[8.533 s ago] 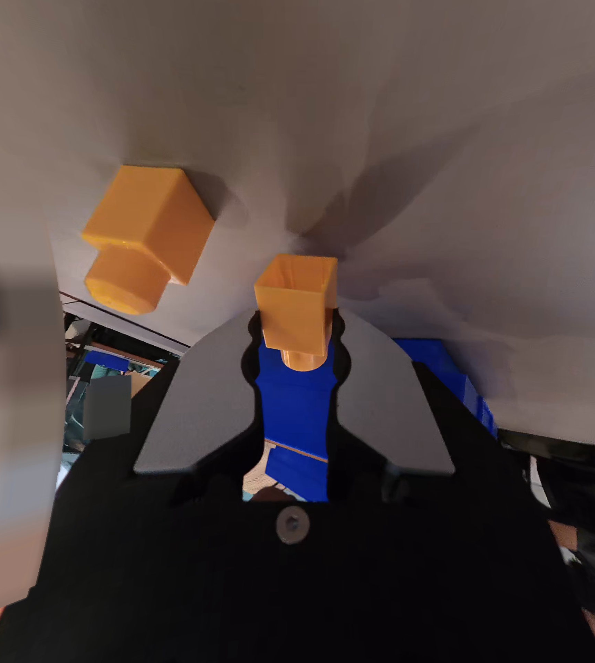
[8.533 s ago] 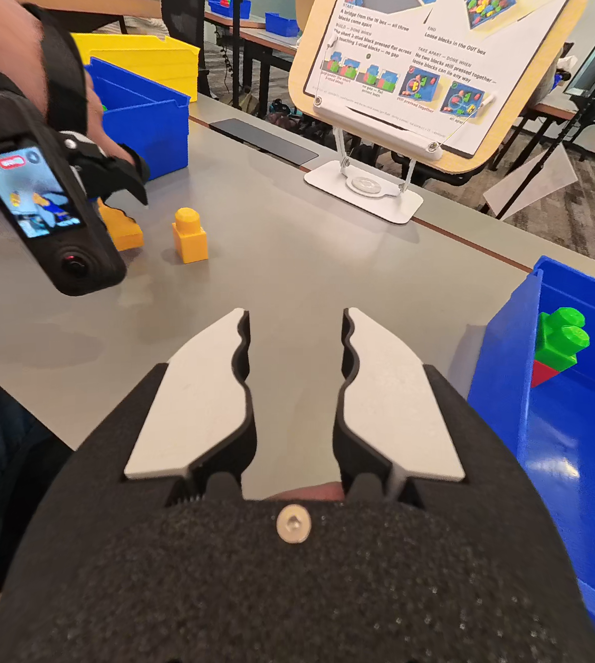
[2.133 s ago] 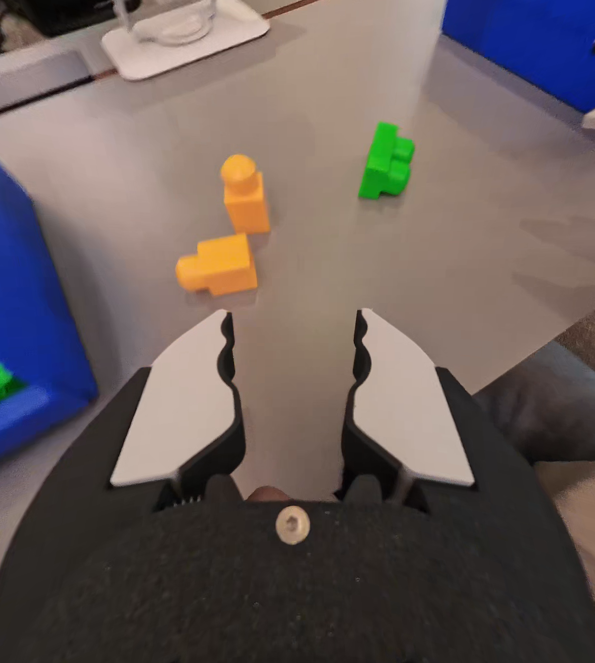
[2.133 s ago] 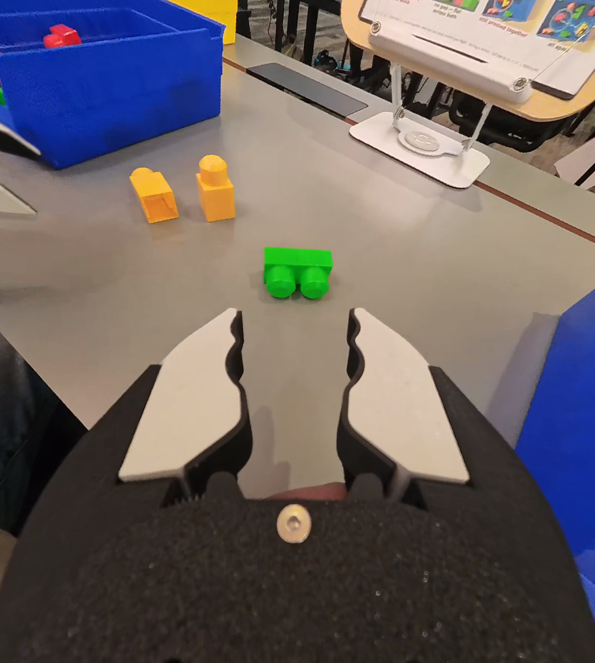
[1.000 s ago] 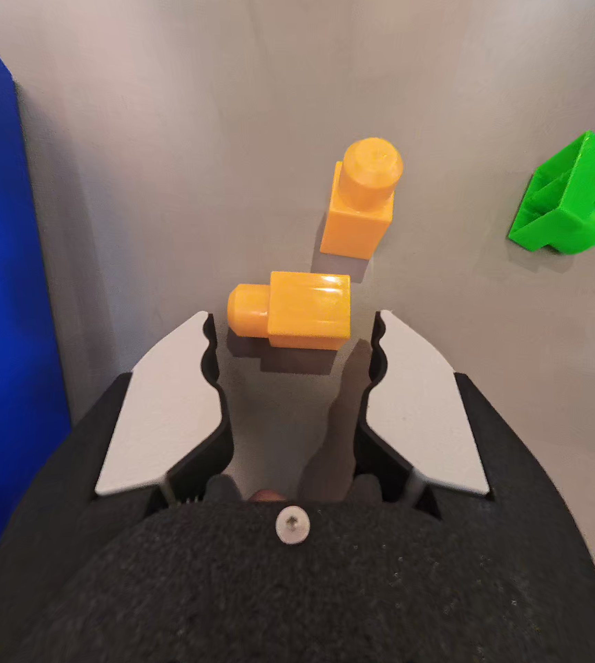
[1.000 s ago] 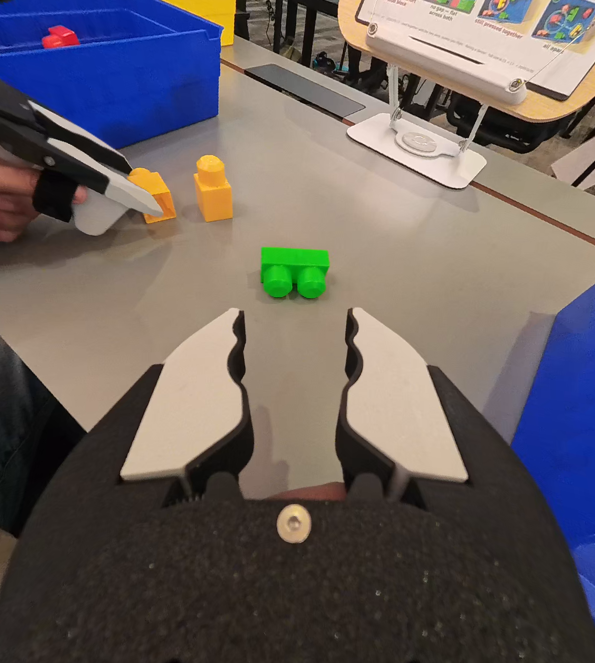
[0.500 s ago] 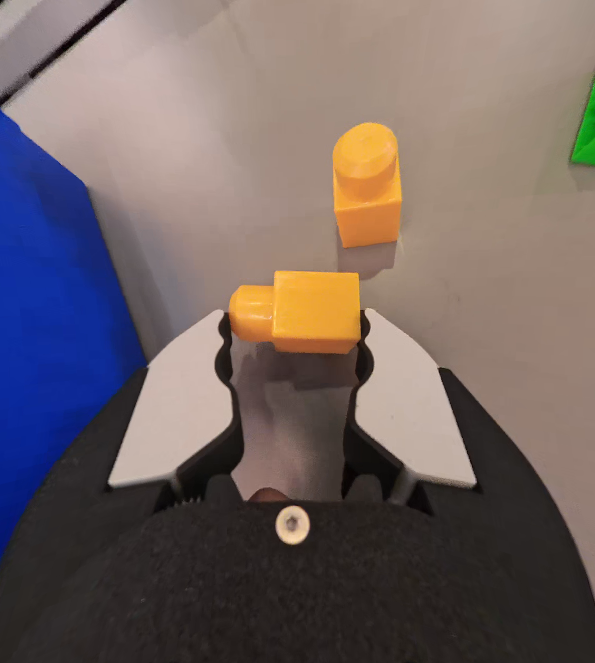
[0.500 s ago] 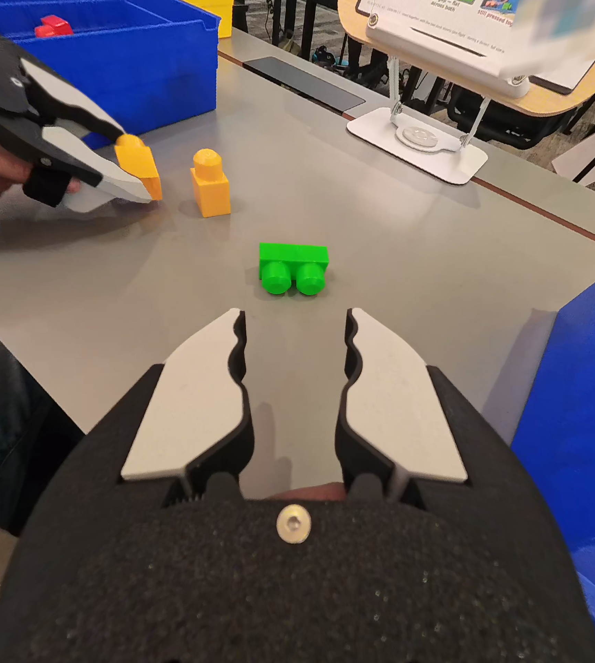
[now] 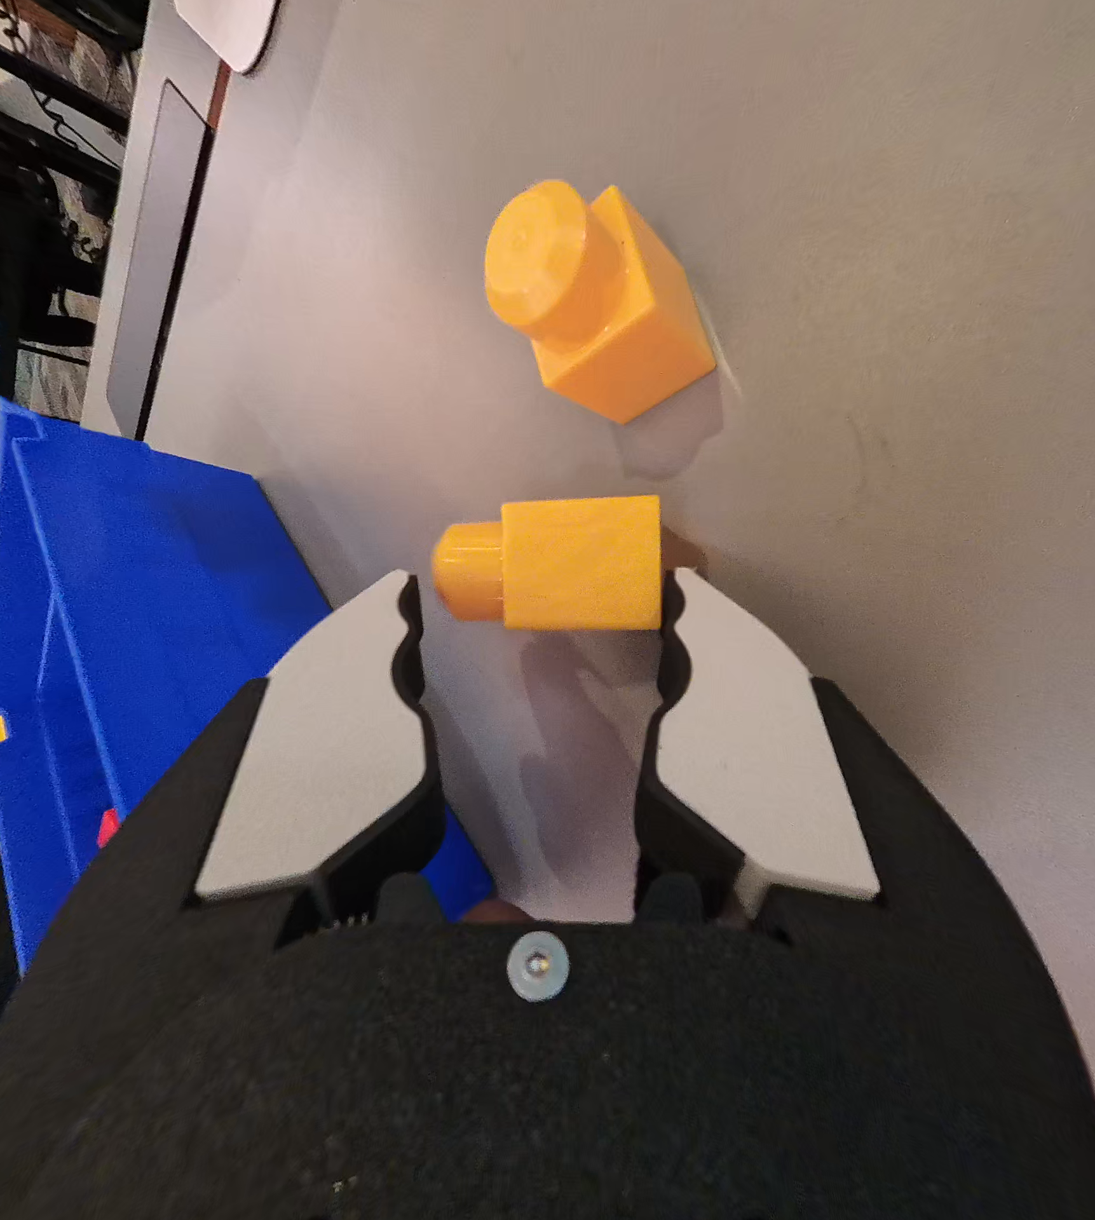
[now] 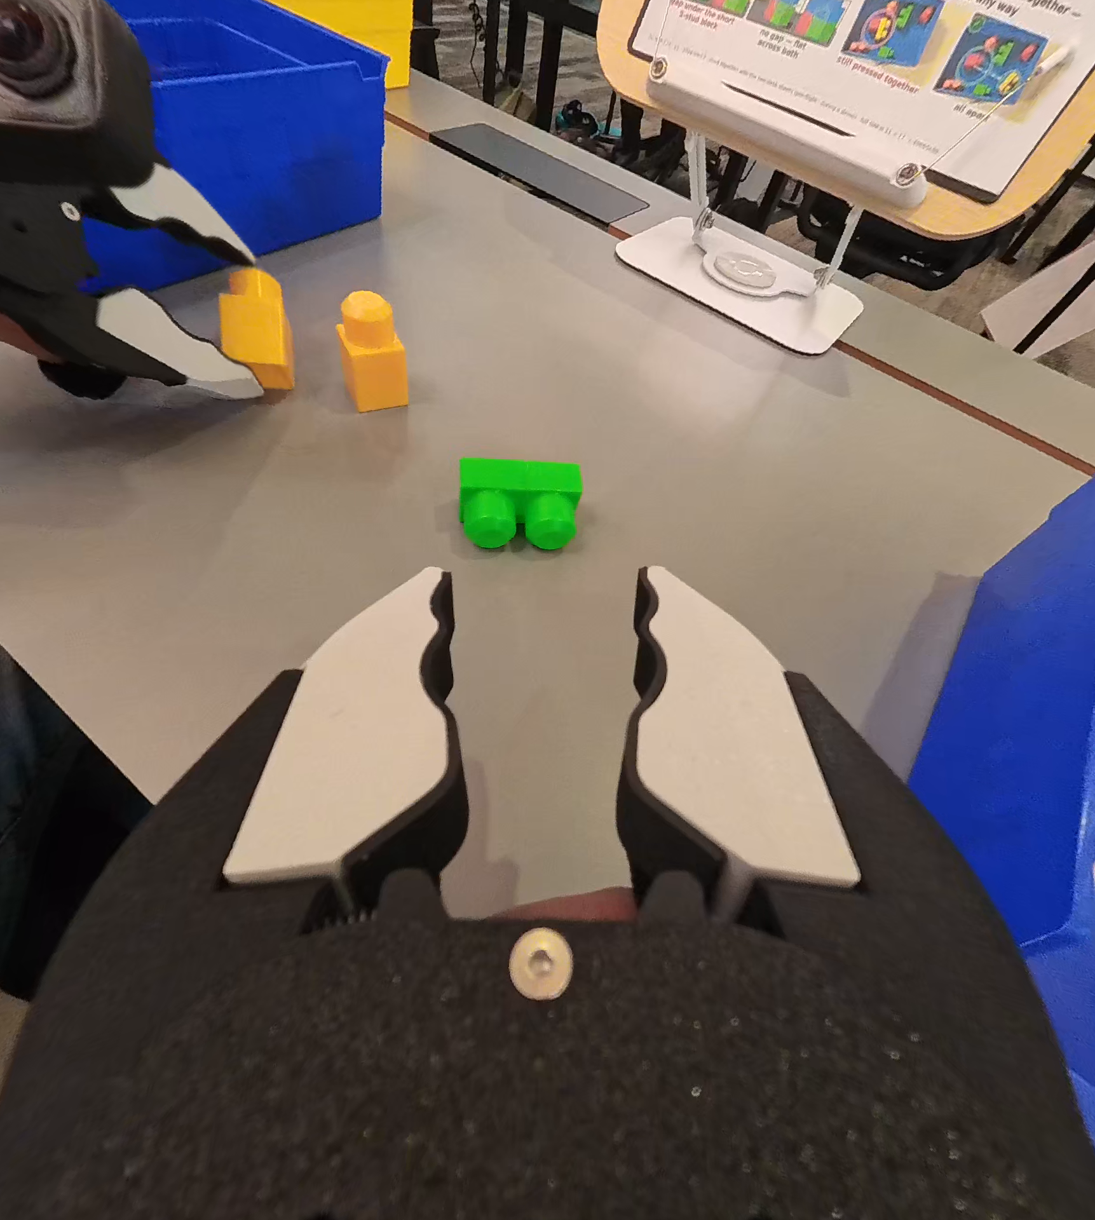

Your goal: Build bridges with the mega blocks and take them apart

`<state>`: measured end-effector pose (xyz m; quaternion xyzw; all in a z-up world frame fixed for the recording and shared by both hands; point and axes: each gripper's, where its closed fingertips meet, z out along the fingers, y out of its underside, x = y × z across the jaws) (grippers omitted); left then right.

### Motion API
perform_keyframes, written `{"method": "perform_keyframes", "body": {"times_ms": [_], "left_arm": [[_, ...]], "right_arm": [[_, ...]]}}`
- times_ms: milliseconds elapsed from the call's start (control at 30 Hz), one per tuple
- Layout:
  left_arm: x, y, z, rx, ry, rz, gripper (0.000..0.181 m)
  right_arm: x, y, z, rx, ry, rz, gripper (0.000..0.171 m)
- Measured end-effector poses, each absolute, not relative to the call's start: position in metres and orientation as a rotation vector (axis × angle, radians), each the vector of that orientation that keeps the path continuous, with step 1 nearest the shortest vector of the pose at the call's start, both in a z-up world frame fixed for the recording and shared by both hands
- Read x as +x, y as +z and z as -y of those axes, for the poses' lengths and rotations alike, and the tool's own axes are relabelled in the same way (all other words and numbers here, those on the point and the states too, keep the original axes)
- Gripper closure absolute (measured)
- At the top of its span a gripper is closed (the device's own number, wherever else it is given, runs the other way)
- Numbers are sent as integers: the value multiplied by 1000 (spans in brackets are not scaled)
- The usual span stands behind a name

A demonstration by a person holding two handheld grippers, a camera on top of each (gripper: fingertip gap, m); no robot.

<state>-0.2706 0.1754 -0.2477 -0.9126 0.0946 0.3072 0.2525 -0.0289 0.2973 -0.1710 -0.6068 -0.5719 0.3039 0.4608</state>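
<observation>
Lifted since a second ago, one orange block (image 9: 574,561) sits mid-frame pinched in the left hand-held gripper (image 9: 541,584), beside the upright orange block (image 10: 373,353). Right hand-held gripper (image 10: 541,587) hangs spread below the green block (image 10: 521,502) on the bench (image 10: 729,449).

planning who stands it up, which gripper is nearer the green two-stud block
Right. The right gripper is open just short of the green two-stud block, which lies on its side straight ahead. The left gripper is off across the table, jaws shut on an orange block.
</observation>
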Motion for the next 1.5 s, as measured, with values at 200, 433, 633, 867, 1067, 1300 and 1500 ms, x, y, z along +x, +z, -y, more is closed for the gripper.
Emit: {"method": "perform_keyframes", "body": {"times_ms": [200, 433, 633, 867, 1067, 1300, 1500], "left_arm": [[-262, -244, -173, -2468, 789, -248, 104], [-255, -232, -166, -2412, 635, -112, 111], [-228, -230, -148, -2307, 189, 306, 109], [-236, -230, -155, -2157, 125, 691, 106], [-258, -235, -166, -2216, 264, 711, 109], [-270, -246, -192, -2272, 250, 730, 109], [-275, -264, -184, -2378, 283, 719, 117]], "right_arm": [[-30, -173, -296, -1495, 752, 1416, 119], [-29, -171, -296, -1493, 751, 1411, 119], [-31, -173, -294, -1495, 762, 1415, 119], [-36, -176, -287, -1492, 782, 1434, 119], [-35, -175, -286, -1491, 793, 1432, 119], [-35, -173, -286, -1491, 787, 1430, 119], [-34, -173, -289, -1494, 782, 1428, 119]]}}
